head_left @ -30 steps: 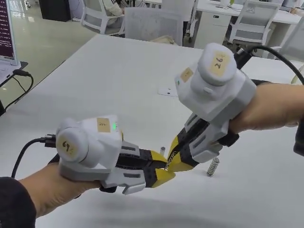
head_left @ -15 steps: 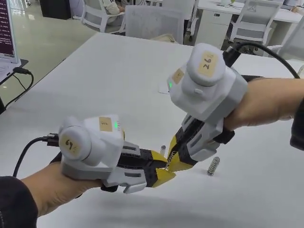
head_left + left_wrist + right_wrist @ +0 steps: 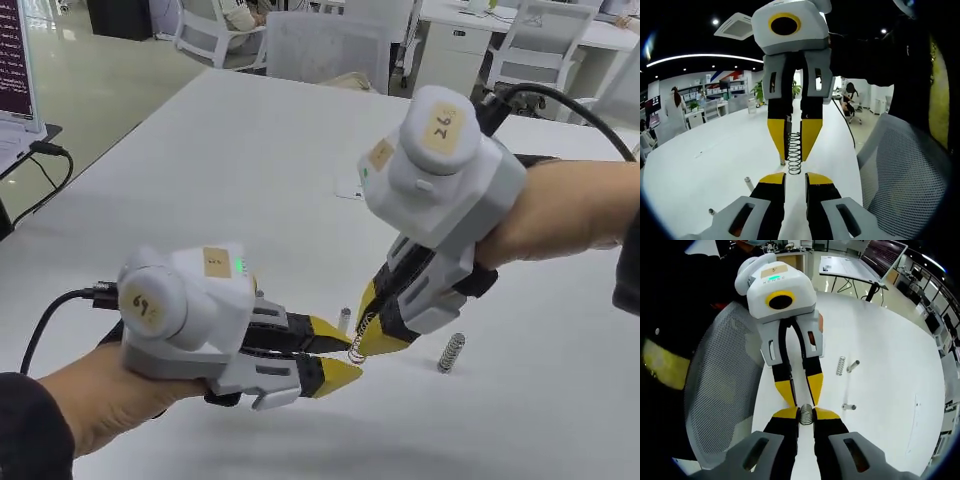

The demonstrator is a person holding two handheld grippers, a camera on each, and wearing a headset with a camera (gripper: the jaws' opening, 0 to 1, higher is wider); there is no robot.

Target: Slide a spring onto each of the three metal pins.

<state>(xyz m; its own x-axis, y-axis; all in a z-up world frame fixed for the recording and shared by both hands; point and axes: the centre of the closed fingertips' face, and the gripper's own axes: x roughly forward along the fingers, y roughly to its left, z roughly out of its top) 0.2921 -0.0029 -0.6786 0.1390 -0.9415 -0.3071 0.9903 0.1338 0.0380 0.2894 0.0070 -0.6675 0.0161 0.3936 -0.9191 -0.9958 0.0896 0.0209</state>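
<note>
Head view: right gripper (image 3: 370, 344) grasping spring (image 3: 356, 342); left gripper (image 3: 352, 353) released; table edge (image 3: 104, 158) distant.

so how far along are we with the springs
Done: nothing visibly; one pin and a second pin are bare. In hand: the right gripper clamps a spring, facing the open left gripper. Left: all three pins, as far as shown; a loose spring lies on the table.
</note>
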